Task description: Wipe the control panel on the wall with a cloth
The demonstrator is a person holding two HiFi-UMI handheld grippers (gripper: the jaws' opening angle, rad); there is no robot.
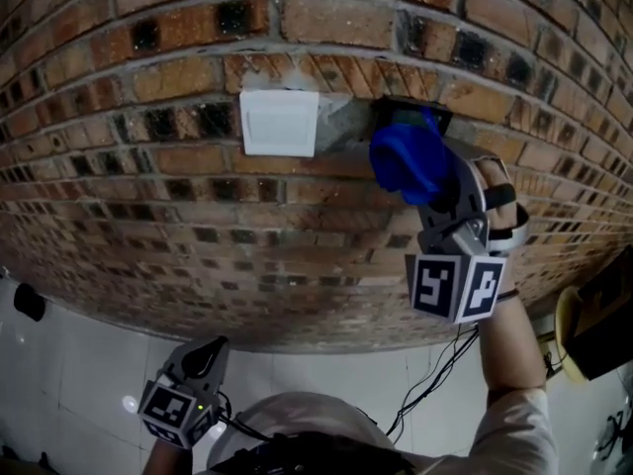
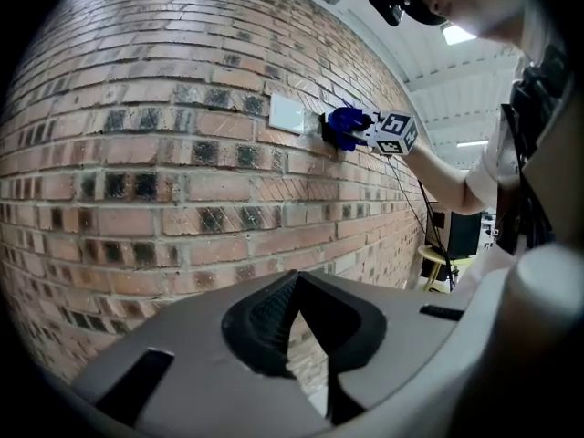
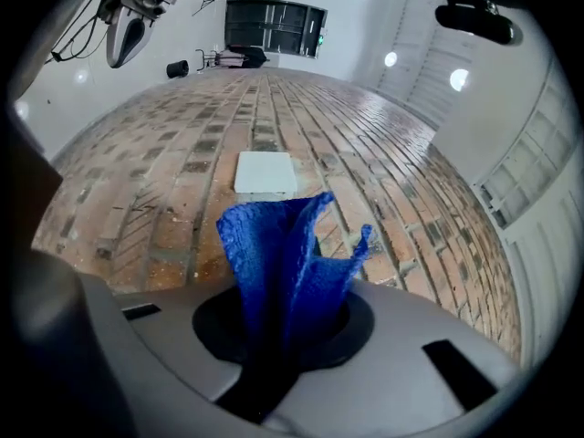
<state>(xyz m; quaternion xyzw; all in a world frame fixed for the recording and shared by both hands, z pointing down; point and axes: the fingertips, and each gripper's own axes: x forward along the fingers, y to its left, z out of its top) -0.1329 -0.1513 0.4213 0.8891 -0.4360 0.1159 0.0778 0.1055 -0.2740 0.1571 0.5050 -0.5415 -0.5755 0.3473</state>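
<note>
A white square panel [image 1: 279, 122] is set in the brick wall [image 1: 148, 196]; just right of it is a black-framed panel [image 1: 431, 117], mostly covered. My right gripper [image 1: 417, 174] is shut on a blue cloth [image 1: 407, 158] and holds it against that black panel. In the right gripper view the blue cloth [image 3: 287, 263] rises from the right gripper [image 3: 281, 340], with the white panel [image 3: 266, 173] just beyond. My left gripper [image 1: 203, 362] hangs low at the bottom left, far from the wall panels. In its own view the left gripper [image 2: 294, 340] is shut and holds nothing.
A person's forearm [image 1: 509, 359] carries the right gripper. Black cables [image 1: 435, 374] hang under it. A yellow stool [image 1: 569, 325] and a dark box stand at the right by the wall's foot. A small black object [image 1: 30, 302] lies on the white floor at left.
</note>
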